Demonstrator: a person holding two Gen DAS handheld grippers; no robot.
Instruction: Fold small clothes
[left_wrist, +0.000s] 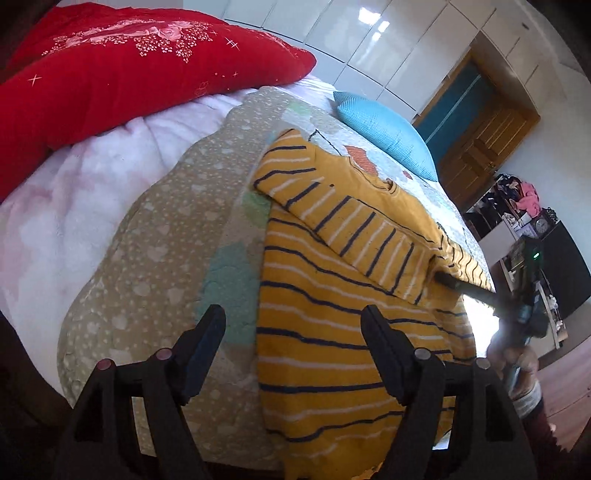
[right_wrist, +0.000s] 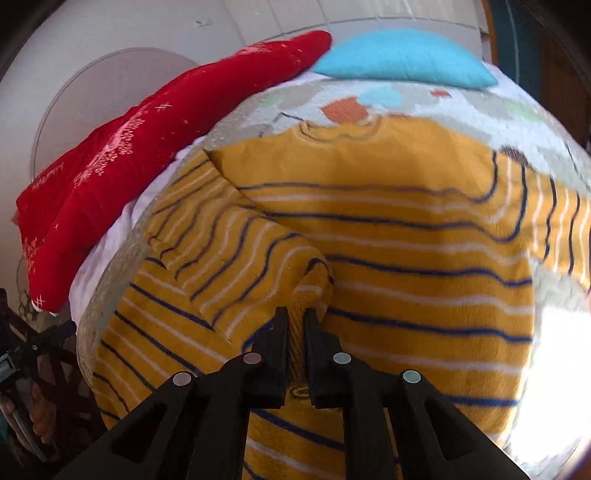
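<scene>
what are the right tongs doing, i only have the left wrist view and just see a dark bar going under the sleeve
Observer: The right tongs are shut on the sleeve cuff of the yellow striped shirt.
Operator: is the other sleeve folded in too
Observer: No, it lies spread out flat at the right edge of the right view.
Operator: can that view see my left tongs
Observer: Only part of the left tongs unit shows at its left edge; the open fingers are visible in your view only.
</scene>
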